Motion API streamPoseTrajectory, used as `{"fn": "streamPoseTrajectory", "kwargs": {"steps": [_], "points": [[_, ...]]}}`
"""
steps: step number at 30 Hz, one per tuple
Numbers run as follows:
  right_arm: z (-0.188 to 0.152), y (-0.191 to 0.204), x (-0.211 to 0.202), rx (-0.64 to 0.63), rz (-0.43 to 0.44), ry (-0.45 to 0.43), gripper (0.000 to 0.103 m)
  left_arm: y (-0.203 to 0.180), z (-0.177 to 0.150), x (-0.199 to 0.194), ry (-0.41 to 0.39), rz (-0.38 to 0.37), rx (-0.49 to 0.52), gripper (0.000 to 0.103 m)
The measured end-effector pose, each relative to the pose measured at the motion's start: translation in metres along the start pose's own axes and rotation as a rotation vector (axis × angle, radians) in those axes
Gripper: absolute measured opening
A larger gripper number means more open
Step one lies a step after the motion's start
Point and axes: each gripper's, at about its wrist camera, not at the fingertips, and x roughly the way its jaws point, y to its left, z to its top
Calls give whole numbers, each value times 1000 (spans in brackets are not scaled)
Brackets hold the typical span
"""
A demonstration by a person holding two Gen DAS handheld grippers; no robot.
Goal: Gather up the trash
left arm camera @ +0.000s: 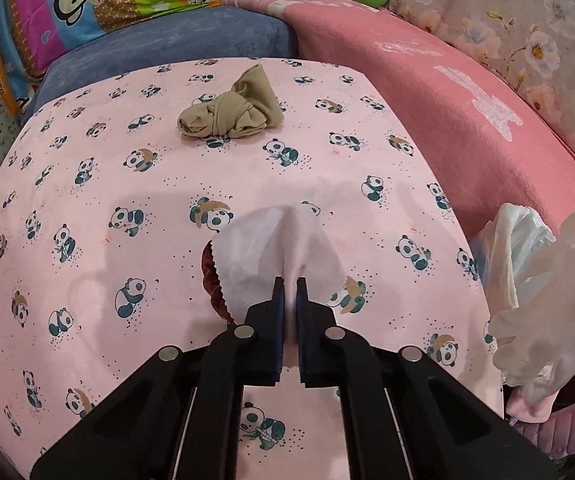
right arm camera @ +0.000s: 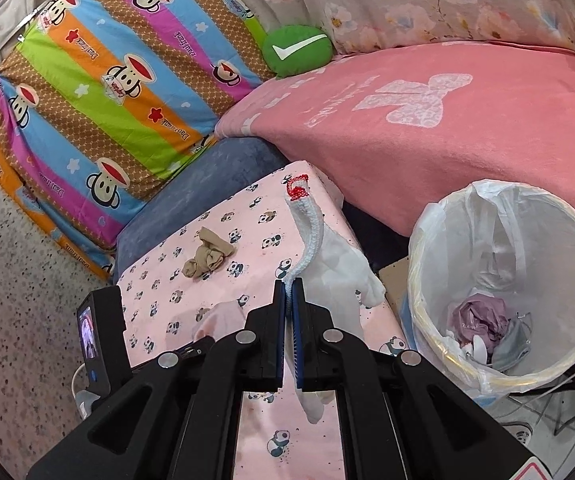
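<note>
My left gripper (left arm camera: 289, 280) is shut on a pale pink-white cloth (left arm camera: 275, 244), held just above the panda-print table cover (left arm camera: 99, 184); a dark red scalloped piece (left arm camera: 212, 276) shows under the cloth's left edge. My right gripper (right arm camera: 289, 282) is shut on a white knitted glove (right arm camera: 335, 268) with a red-trimmed cuff (right arm camera: 297, 185), lifted above the table's right side. The glove also hangs at the right edge of the left wrist view (left arm camera: 555, 300). A crumpled beige stocking (left arm camera: 233, 110) lies on the far part of the table, also in the right wrist view (right arm camera: 208, 258).
A round bin with a white liner (right arm camera: 503, 280) stands on the floor right of the table, holding crumpled purple and grey trash (right arm camera: 483, 320). A pink blanket (right arm camera: 427, 128), a blue cushion (left arm camera: 175, 40), striped monkey-print bedding (right arm camera: 99, 92) and a green pillow (right arm camera: 297, 50) lie behind.
</note>
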Motion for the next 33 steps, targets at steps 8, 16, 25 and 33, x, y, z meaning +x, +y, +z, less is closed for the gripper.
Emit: {"fn": "streamPoseTrajectory", "kwargs": {"steps": [8, 16, 25, 33], "points": [[7, 2, -10, -9, 30, -35, 5, -37, 5, -37, -66, -41, 69, 3], [17, -4, -31, -4, 42, -86, 5, -80, 9, -64, -124, -90, 152, 3], [27, -28, -56, 32, 19, -142, 5, -126, 8, -74, -146, -134, 233, 3], [33, -63, -75, 86, -26, -180, 5, -164, 3, -71, -145, -159, 301, 3]]}}
